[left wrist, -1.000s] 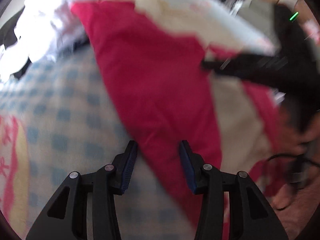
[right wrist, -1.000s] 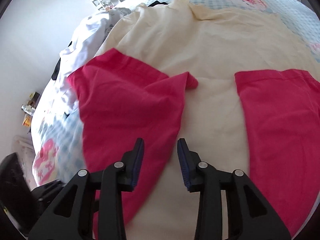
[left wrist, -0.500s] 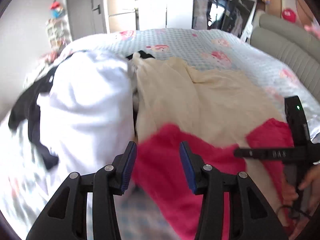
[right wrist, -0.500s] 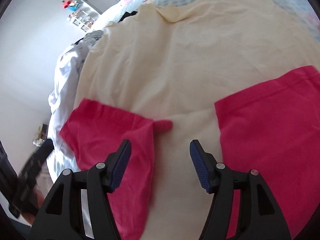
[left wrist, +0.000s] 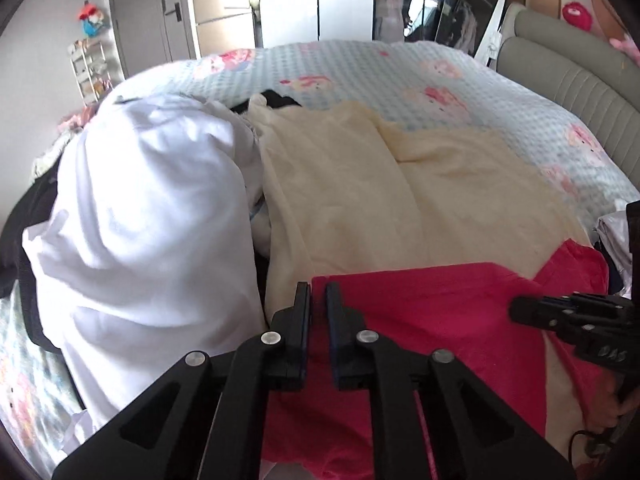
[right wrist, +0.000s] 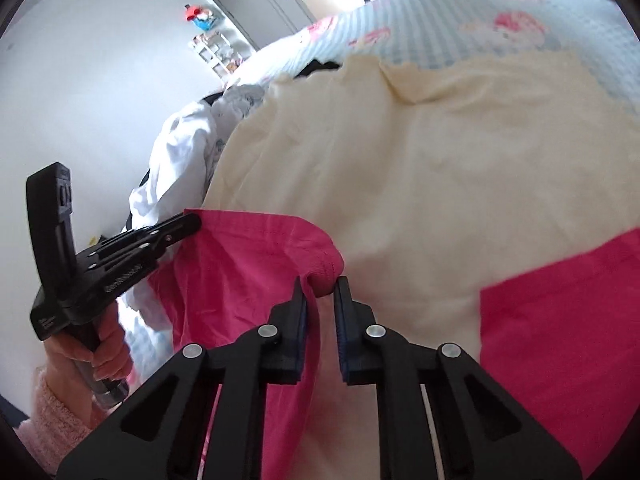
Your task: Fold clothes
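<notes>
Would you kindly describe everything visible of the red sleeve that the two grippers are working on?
The red sleeve is bright pinkish-red, soft woven-looking cloth joined to a cream garment spread on the bed. Its hemmed cuff is lifted and bunched. The left gripper pinches one corner, the right gripper the folded cuff edge; both have just closed. White laundry lies beside it.

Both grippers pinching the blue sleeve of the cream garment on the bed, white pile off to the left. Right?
Not quite: the sleeve is pink-red, not blue. The right wrist view shows the left gripper on its far corner and the right gripper on its cuff. Cream garment and white pile are as stated.
</notes>
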Demonstrator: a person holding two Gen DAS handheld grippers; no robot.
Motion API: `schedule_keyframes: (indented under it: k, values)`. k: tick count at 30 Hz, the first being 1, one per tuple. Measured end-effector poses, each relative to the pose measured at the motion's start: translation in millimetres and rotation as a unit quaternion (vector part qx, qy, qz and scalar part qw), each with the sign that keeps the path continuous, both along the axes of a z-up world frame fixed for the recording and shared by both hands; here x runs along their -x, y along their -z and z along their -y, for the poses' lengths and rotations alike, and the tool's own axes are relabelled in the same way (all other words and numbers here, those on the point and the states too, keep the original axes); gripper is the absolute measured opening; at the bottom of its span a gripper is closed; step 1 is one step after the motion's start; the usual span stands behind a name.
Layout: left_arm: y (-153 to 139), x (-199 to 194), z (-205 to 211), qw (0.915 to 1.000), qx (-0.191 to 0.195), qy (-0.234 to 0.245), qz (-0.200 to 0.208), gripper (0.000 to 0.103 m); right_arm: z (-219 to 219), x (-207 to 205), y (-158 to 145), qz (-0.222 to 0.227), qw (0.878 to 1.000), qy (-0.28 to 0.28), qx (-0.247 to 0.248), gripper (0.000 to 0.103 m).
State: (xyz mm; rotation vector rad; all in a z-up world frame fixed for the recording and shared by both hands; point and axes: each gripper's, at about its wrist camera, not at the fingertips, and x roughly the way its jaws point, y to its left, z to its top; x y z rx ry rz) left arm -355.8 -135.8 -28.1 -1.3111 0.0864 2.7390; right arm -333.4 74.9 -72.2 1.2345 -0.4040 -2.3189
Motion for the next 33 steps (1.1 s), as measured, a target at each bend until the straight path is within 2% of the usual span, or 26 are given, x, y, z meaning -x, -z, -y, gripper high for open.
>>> schedule_keyframes:
  k: [1,2,3,4,5,6,7,8,12,15,16,18,20,21,23,25,28,30,33]
  values:
    - [5,2,1,0.9997,0.009,-0.007,0.020,0.018,4,5,7,0.010,0.999,0.009,-0.030,0.017]
    - [9,3,2,0.9990,0.018,-0.014,0.039,0.019,8,12,19,0.036,0.997,0.015,-0.064,0.031]
    - [2,-3,6,0.9994,0.006,-0.016,0.029,0.019,8,16,29,0.064,0.995,0.024,-0.078,0.038]
    - [-7,-17,8,0.9998,-0.007,-0.016,0.005,0.022,7,20,39,0.092,0.991,0.033,-0.093,0.038]
    - [-16,-30,10,0.9995,-0.019,-0.015,-0.019,0.034,2,17,39,0.099,0.991,0.040,-0.077,0.039]
    - [-26,-43,12,0.9985,-0.031,-0.015,-0.043,0.043,-5,12,34,0.091,0.993,0.047,-0.066,0.048]
    - [-32,-55,9,0.9974,-0.041,-0.017,-0.057,0.050,-12,6,29,0.082,0.994,0.055,-0.054,0.053]
    - [-33,-65,7,0.9970,-0.051,-0.014,-0.056,0.050,-18,1,23,0.072,0.994,0.067,-0.052,0.058]
    - [-17,-104,-19,0.9953,-0.090,0.020,-0.029,0.047,-30,-28,-1,0.069,0.995,0.058,-0.032,0.059]
    - [3,-156,-56,0.9953,-0.079,0.054,-0.006,0.046,-40,-77,-19,0.054,0.998,0.028,-0.025,0.059]
    - [13,-171,-68,0.9967,-0.062,0.052,0.010,0.044,-44,-96,-24,0.049,0.998,0.017,-0.026,0.059]
    - [33,-189,-77,0.9966,-0.063,0.029,0.045,0.043,-54,-134,-25,0.051,0.997,0.014,-0.050,0.059]
    - [58,-202,-78,0.9890,-0.112,0.009,0.096,0.040,-66,-166,-21,0.059,0.995,0.014,-0.084,0.059]
    - [68,-211,-81,0.9868,-0.119,0.003,0.110,0.040,-75,-182,-16,0.061,0.992,0.021,-0.106,0.059]
    - [73,-236,-94,0.9924,-0.071,-0.001,0.101,0.038,-91,-208,0,0.075,0.987,0.043,-0.135,0.059]
    - [71,-255,-103,0.9937,-0.049,0.002,0.101,0.038,-102,-233,21,0.103,0.982,0.045,-0.155,0.057]
    - [72,-275,-96,0.9899,-0.058,0.001,0.129,0.039,-104,-266,32,0.095,0.977,0.044,-0.189,0.057]
    - [71,-287,-92,0.9888,-0.069,0.000,0.132,0.039,-109,-281,33,0.100,0.980,0.051,-0.166,0.057]
    - [63,-299,-84,0.9862,-0.115,-0.009,0.119,0.039,-123,-289,23,0.096,0.982,0.079,-0.139,0.057]
